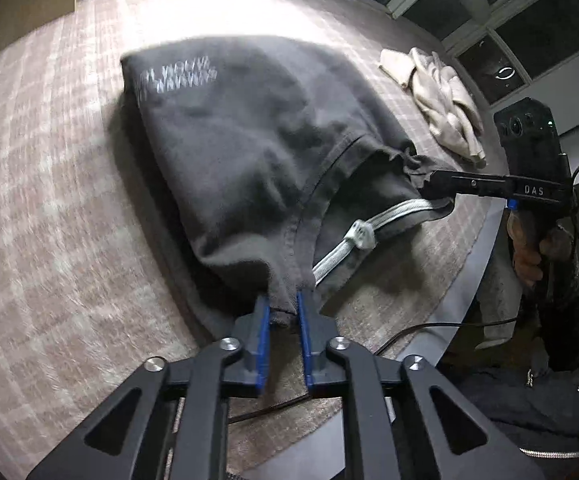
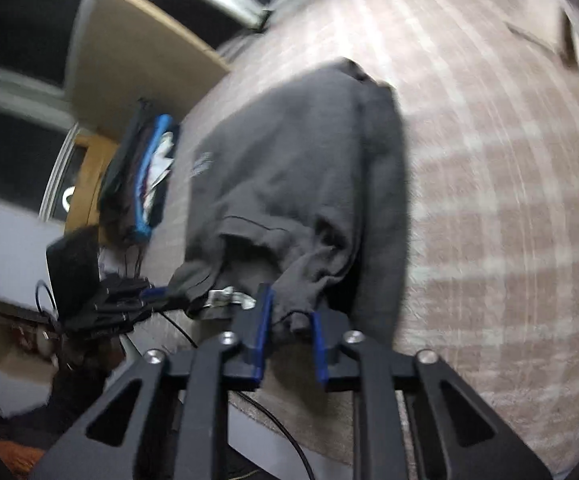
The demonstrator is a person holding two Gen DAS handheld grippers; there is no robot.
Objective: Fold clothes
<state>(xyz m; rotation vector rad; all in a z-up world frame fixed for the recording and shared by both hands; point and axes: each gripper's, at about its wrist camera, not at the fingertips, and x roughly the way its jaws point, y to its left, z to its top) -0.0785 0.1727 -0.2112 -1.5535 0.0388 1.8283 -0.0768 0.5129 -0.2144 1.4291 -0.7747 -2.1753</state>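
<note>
From the left wrist view, the left tool (image 1: 283, 314) is pinching the near hem of a dark grey garment (image 1: 249, 140), its blue pads (image 1: 264, 320) pressing narrow on a bunch of the fabric. The garment is lying folded on a pale checked rug (image 1: 49, 200), with blurred white lettering (image 1: 177, 78) showing near its far corner. A silvery drawcord with a toggle (image 1: 359, 236) is trailing out of the open end. Over at the right, the right tool (image 1: 429, 184) is clamping the other corner of that same end, and a hand (image 1: 529, 248) is gripping its handle. A crumpled cream cloth (image 1: 437, 100) is sitting on the rug beyond the garment, well apart from it. A black cable (image 1: 429, 326) is running across the rug's near edge.

Switching to the right wrist view, which is blurred, the right tool (image 2: 289, 320) is holding a gathered fold of the garment (image 2: 297, 168) between its blue pads (image 2: 263, 320), the cloth bunching up between the two fingers. The garment is stretching away over the checked rug (image 2: 509, 200). At the left, the left tool (image 2: 161, 294) is biting the neighbouring corner, just beside the pale toggle (image 2: 229, 296). Further back, a heap of dark things with a blue strip (image 2: 149, 176) is resting beside the rug, near a tan board (image 2: 137, 52).
</note>
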